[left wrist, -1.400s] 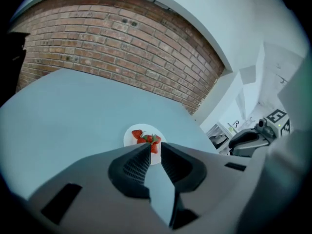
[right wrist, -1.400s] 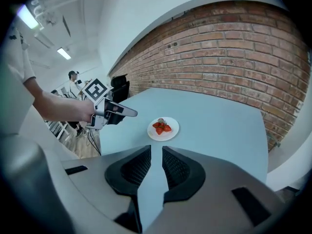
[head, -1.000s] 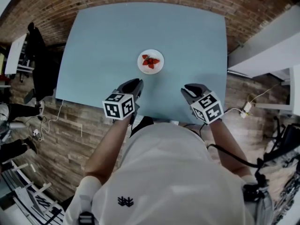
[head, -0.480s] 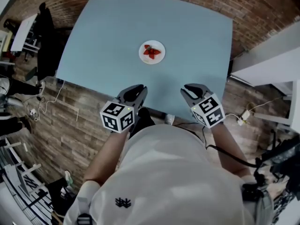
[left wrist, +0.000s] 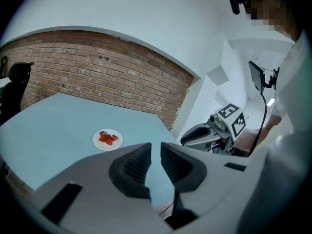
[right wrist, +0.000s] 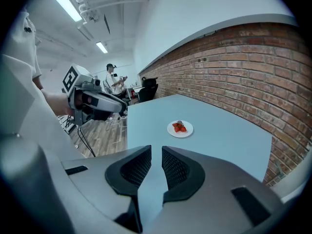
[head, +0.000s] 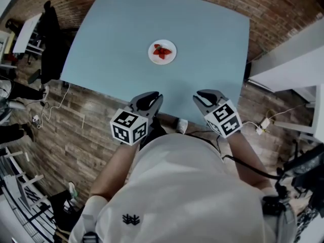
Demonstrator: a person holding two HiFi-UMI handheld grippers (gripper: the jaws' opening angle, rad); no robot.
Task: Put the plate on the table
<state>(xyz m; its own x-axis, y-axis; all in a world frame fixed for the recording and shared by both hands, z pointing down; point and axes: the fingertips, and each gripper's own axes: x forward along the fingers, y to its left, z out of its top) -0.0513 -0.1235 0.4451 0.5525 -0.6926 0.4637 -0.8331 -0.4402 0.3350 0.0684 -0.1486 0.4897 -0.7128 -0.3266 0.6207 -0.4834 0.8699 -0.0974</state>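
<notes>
Grey left tongs (head: 156, 97) hover at the near edge of a pale-blue tabletop (head: 111, 39), their jaws drawn close with only a narrow slit between them and nothing held. Further in, near the middle of the tabletop, a small white plate (head: 171, 57) sits flat on the surface, carrying a cluster of red strawberries (head: 161, 50), well apart from both tools. At right, the right tongs (head: 198, 97) hang level with the left pair at the same edge, jaws likewise narrow and empty. A brick wall (head: 273, 9) lies beyond the tabletop.
</notes>
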